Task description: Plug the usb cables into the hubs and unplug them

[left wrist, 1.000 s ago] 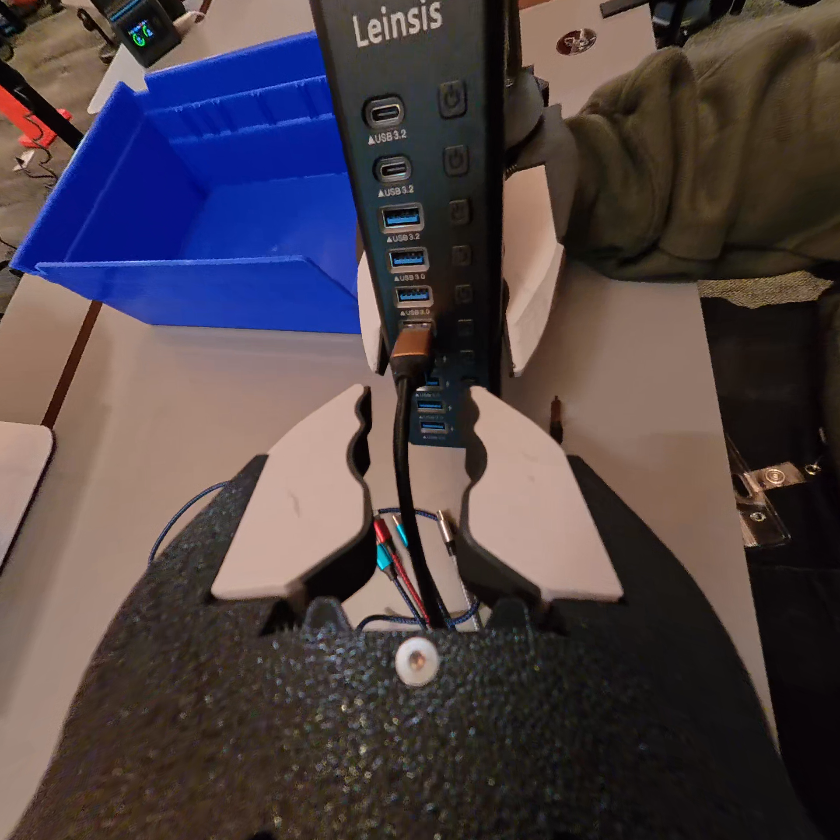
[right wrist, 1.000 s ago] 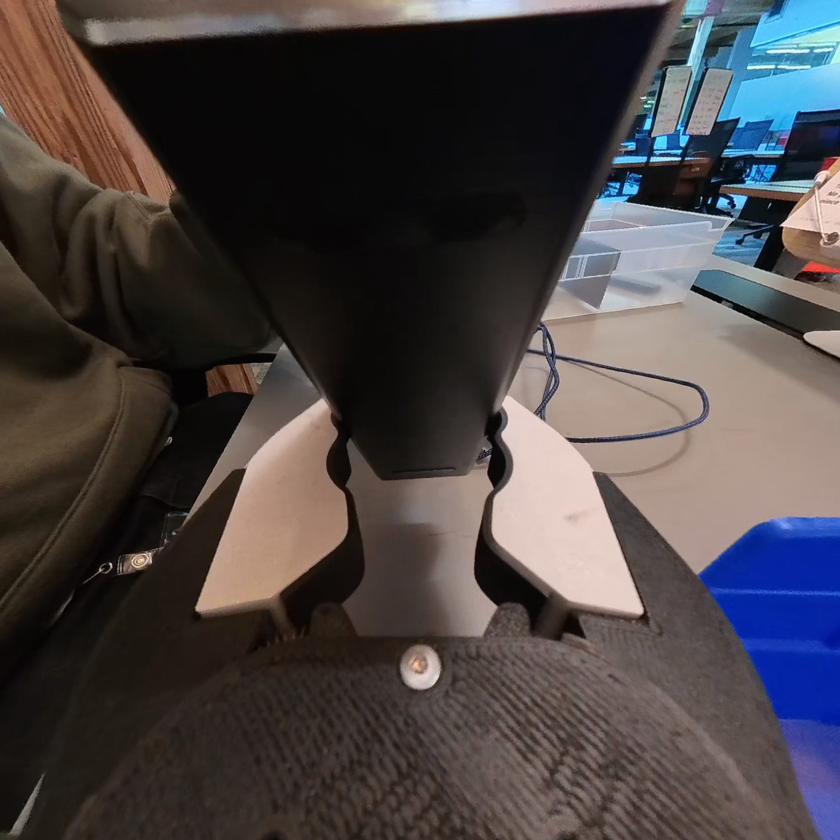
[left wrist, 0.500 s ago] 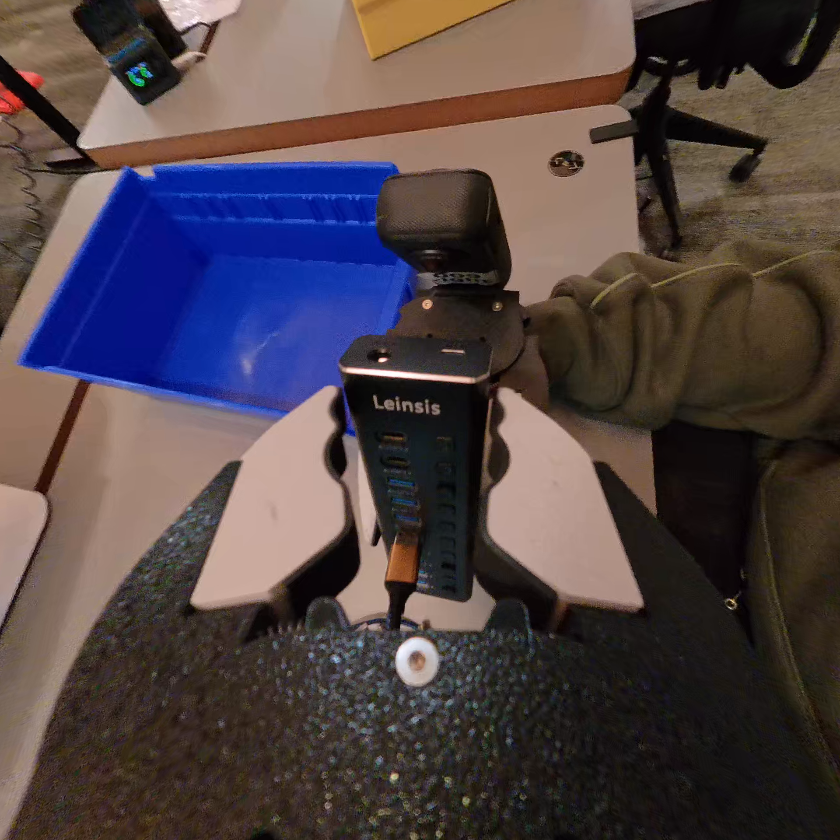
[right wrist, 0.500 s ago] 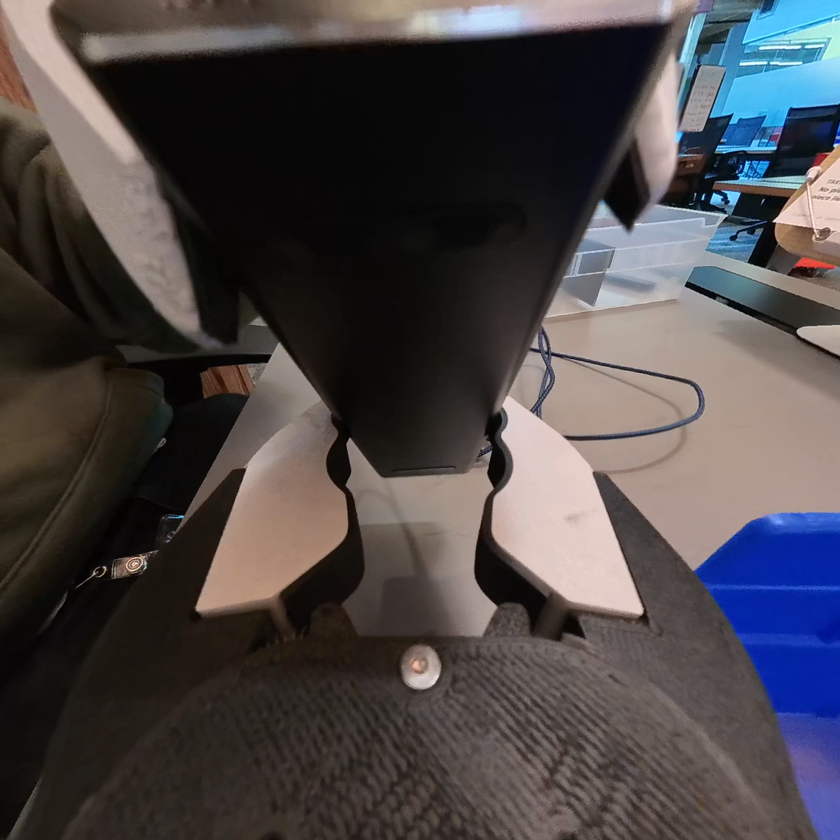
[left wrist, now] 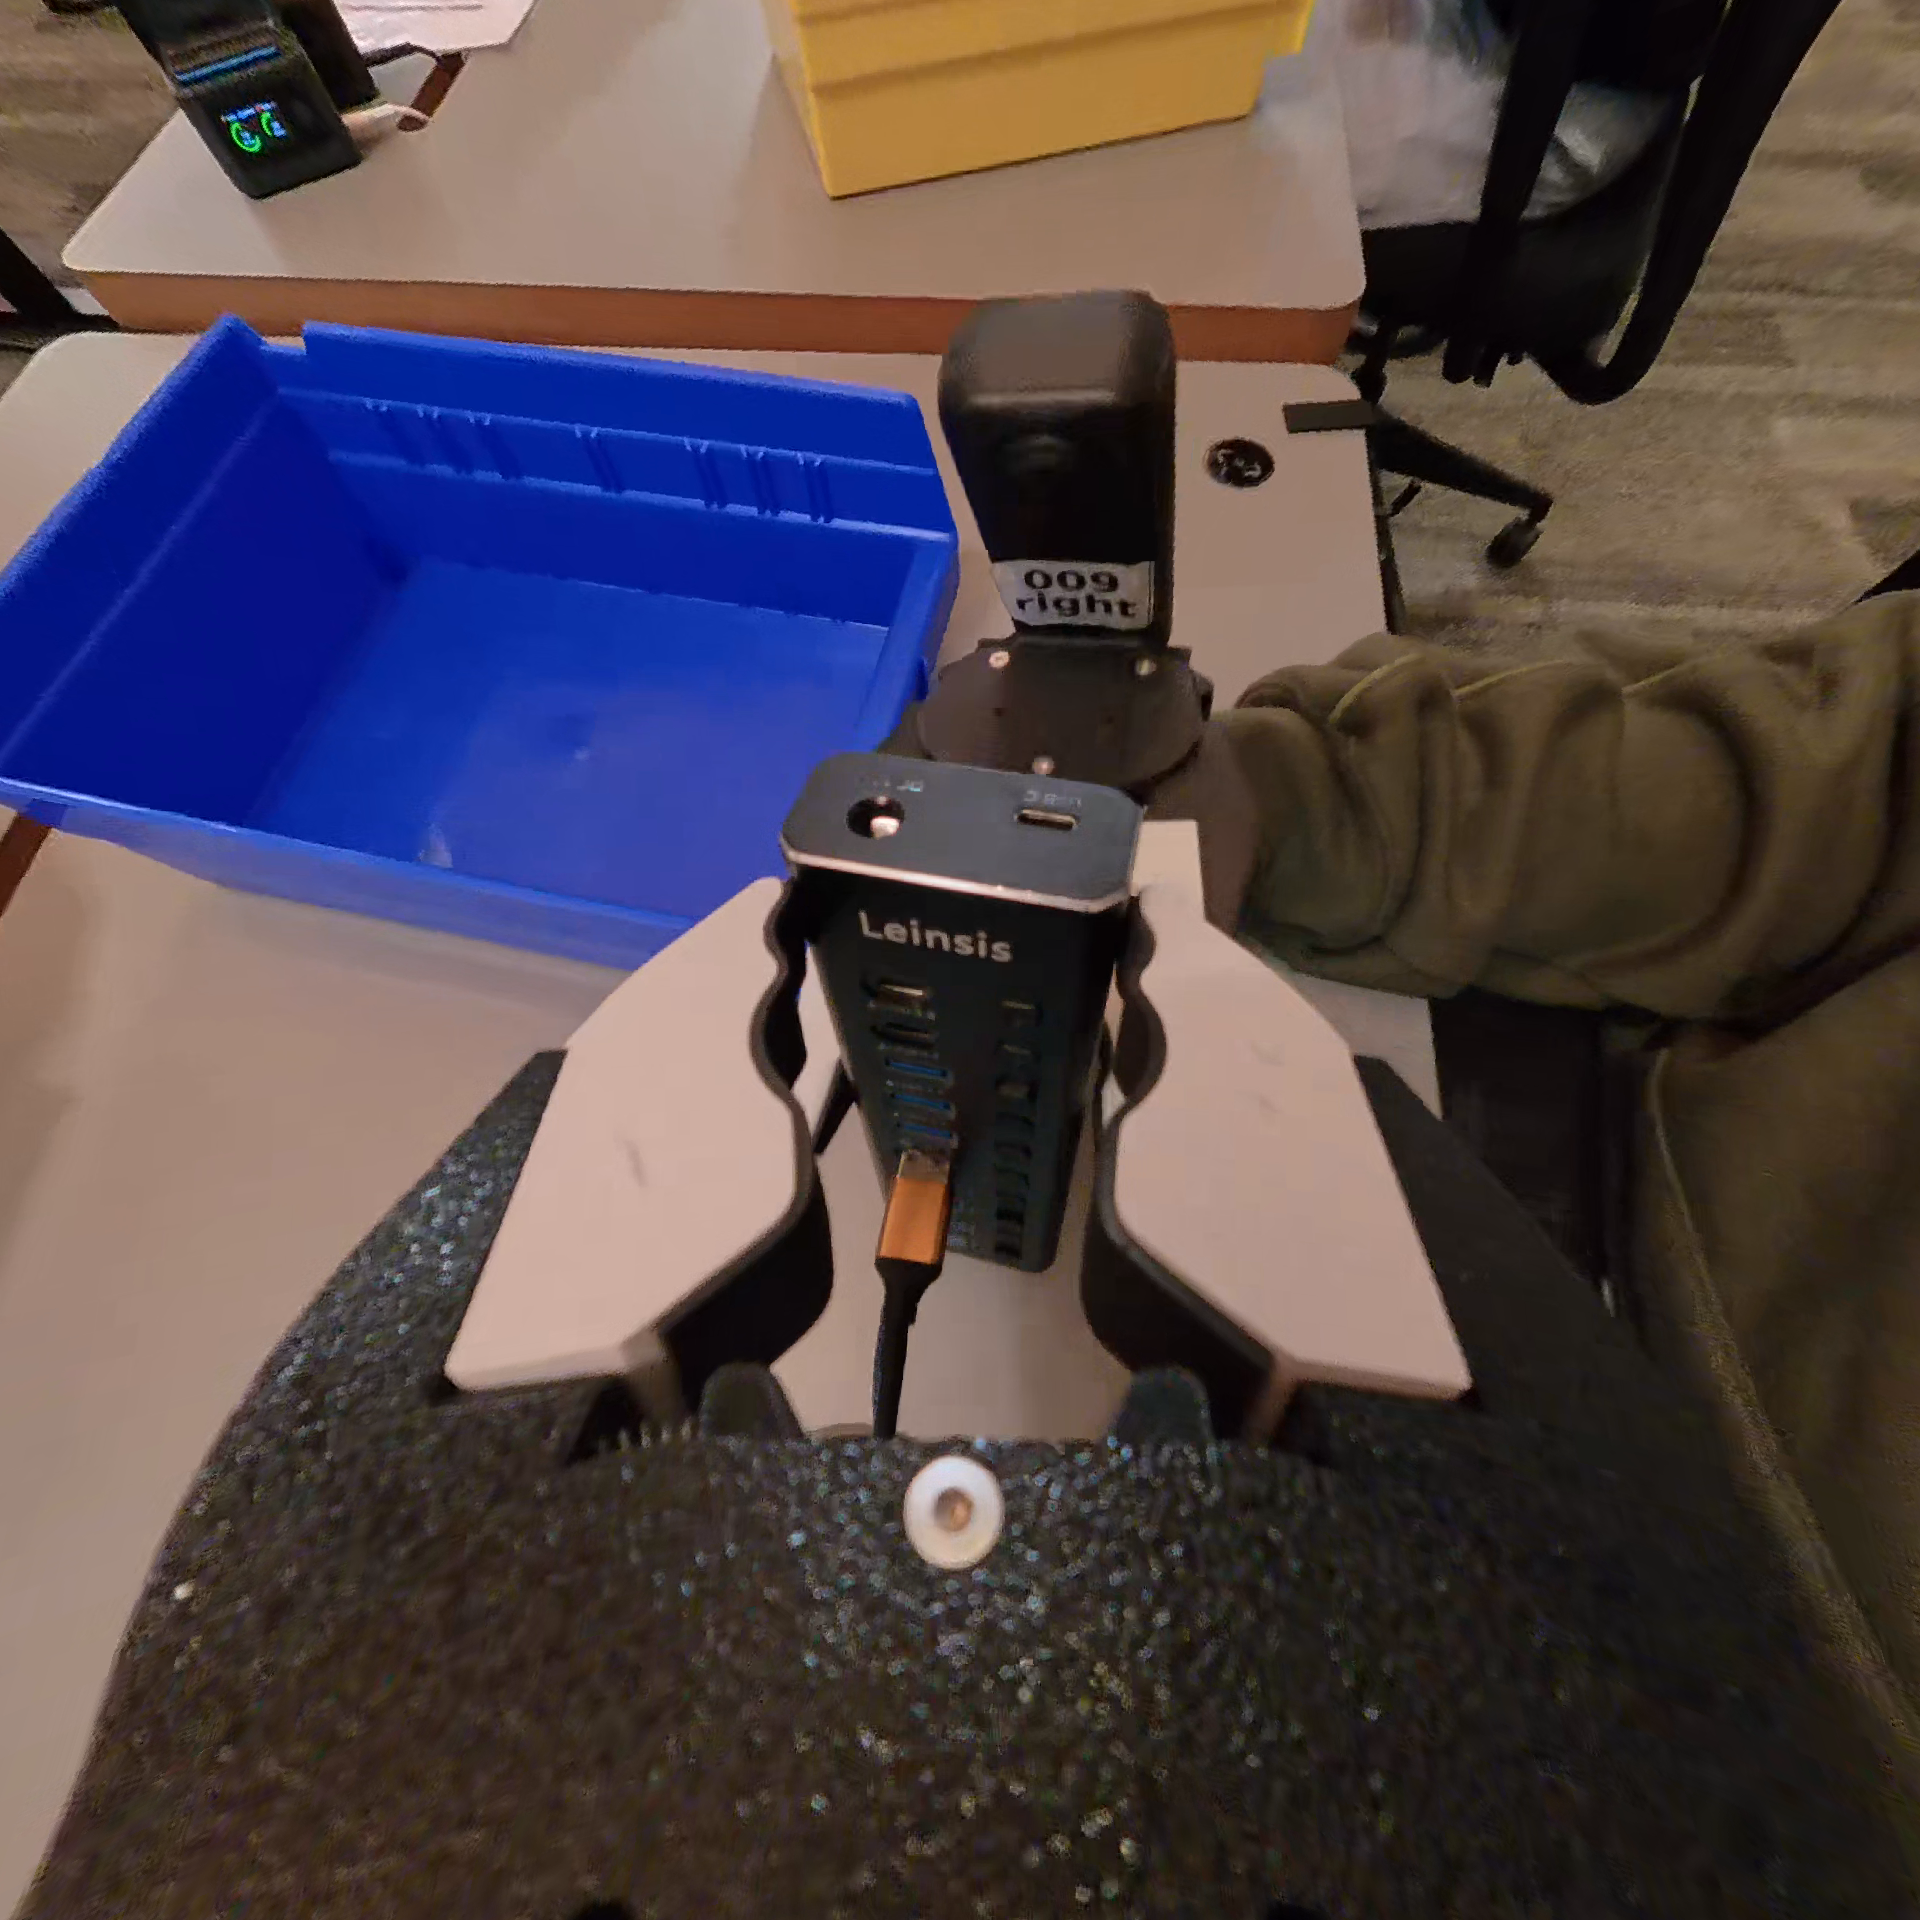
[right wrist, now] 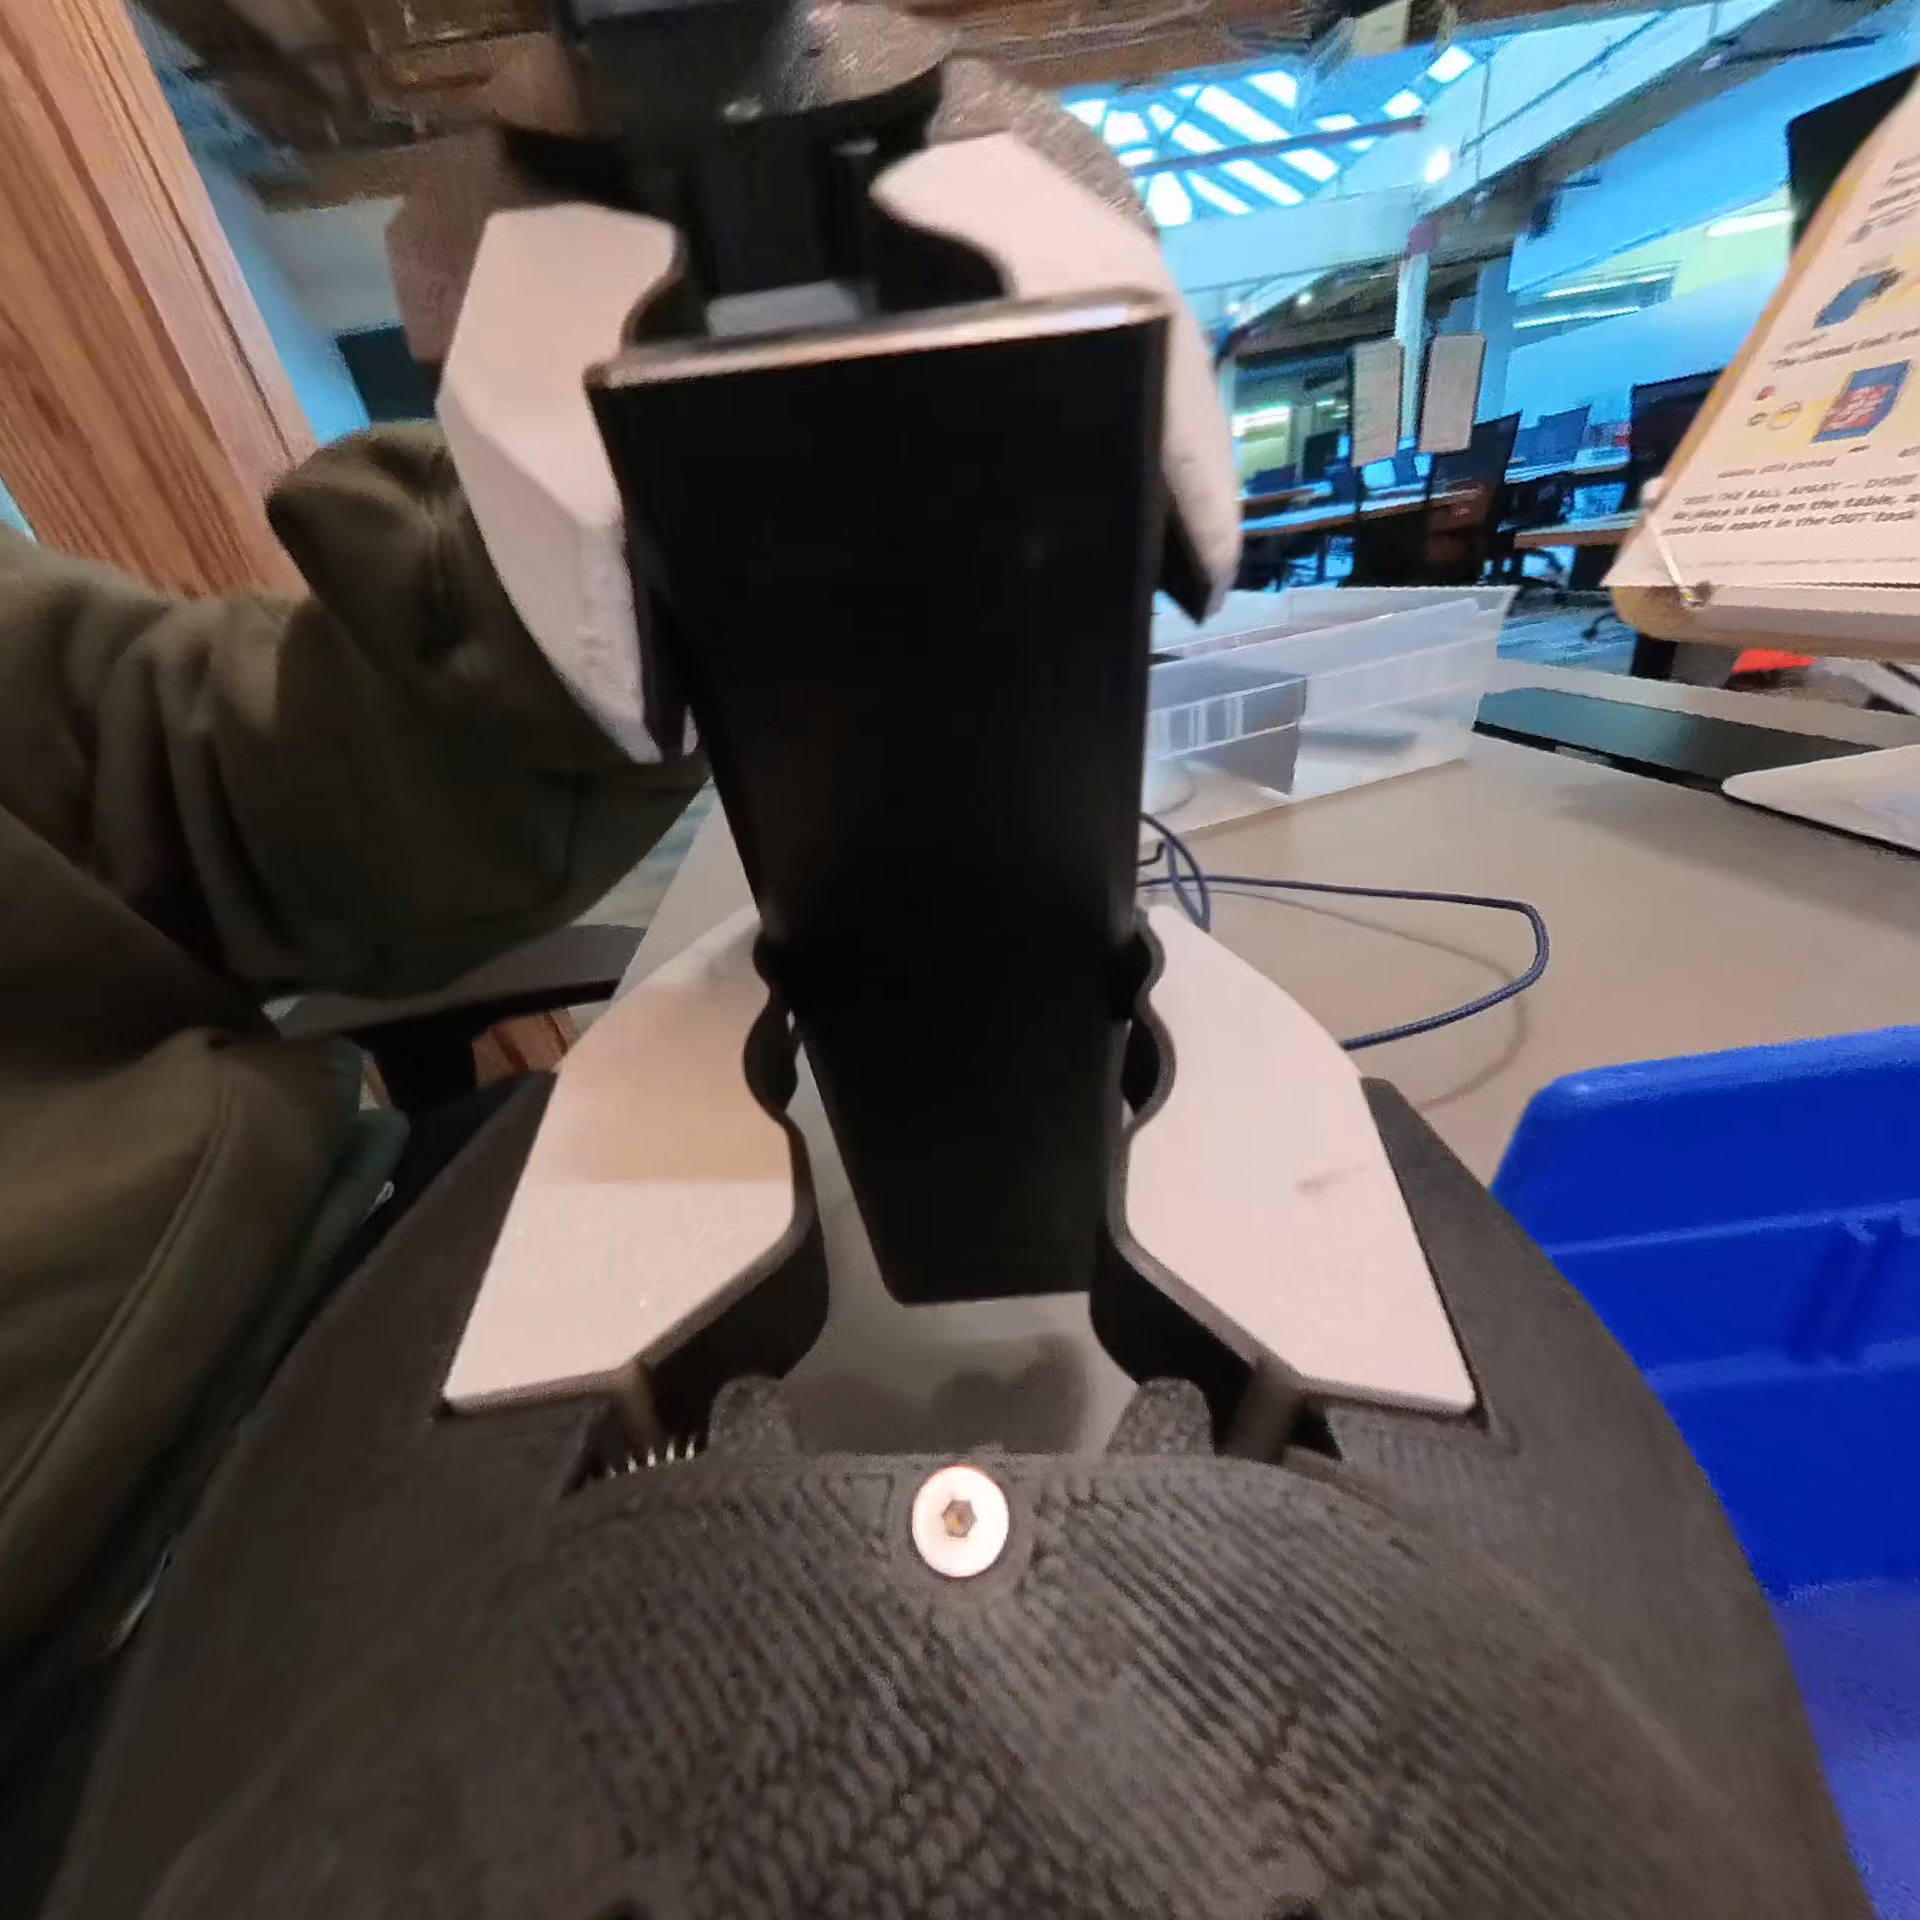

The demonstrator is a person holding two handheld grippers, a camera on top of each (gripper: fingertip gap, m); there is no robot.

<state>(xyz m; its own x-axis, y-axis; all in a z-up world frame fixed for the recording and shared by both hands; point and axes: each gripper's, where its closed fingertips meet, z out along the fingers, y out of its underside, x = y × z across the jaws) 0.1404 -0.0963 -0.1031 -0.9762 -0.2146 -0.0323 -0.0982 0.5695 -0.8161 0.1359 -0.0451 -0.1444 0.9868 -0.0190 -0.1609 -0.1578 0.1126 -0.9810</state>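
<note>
Gripping upright hub [left wrist: 961, 1039], cable [left wrist: 914, 1216] plugged.

hub [left wrist: 961, 1039] between both tongs (upright), bin [left wrist: 468, 665] left

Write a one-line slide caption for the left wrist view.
Left gripper straddles an upright black USB hub with one orange-tipped cable plugged in, blue bin behind.

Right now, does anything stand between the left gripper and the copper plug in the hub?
Nothing visible does. The copper plug sits in the hub's front face, turned toward the left gripper, whose fingers flank the hub. Only its own black cable runs down toward the gripper's body.
</note>
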